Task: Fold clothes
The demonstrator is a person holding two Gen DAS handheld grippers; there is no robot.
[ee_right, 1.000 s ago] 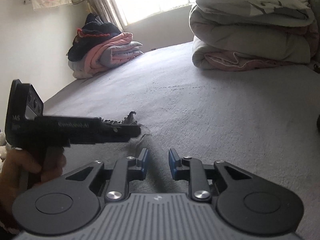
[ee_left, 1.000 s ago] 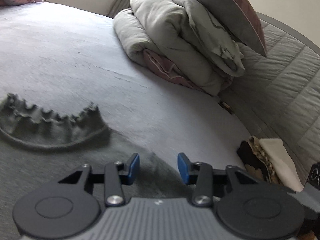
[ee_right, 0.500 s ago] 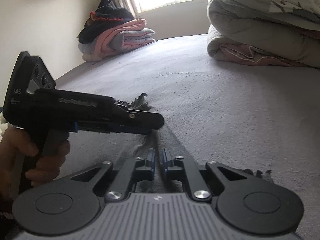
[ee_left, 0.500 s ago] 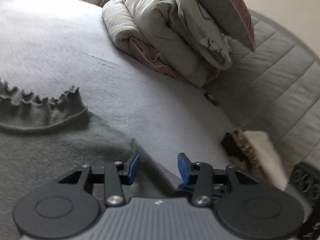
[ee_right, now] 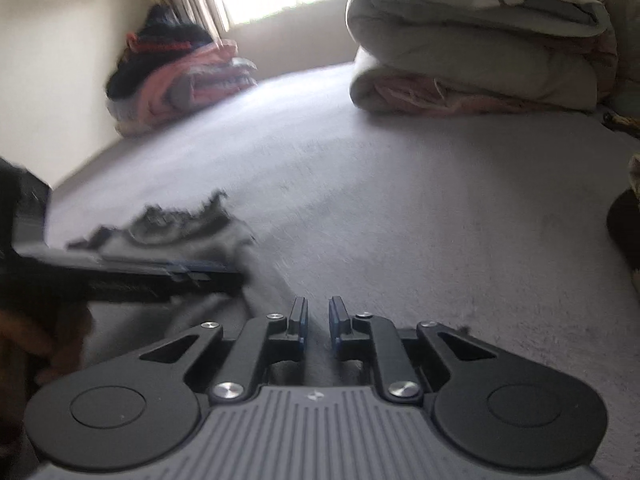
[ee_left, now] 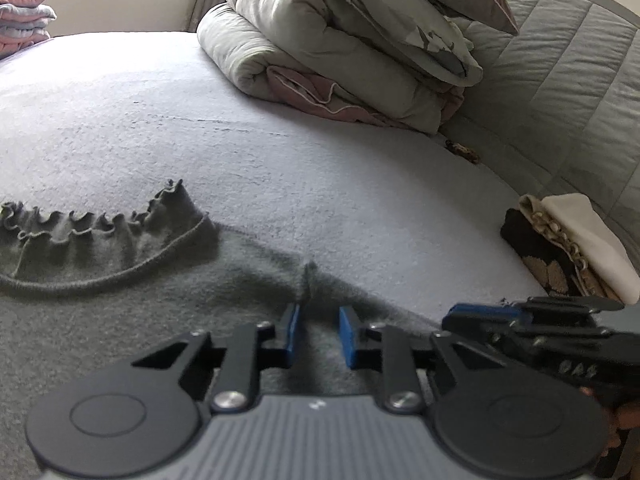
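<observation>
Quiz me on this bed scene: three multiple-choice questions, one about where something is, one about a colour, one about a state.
1. Where is the stack of quilts?
A. On the floor
B. On the bed, by the padded headboard
C. On a chair

2. What colour is the ruffle-necked top?
A. Red
B. Grey
C. Yellow

3. How does the ruffle-necked top lie?
A. Spread out on the bed
B. Hung on a hanger
C. Rolled into a ball

Answers:
1 B: the quilts rest on the bed, with the headboard right behind them.
2 B: its knit and frill are both grey.
3 A: it lies open, with the neckline showing and no fold made yet.
</observation>
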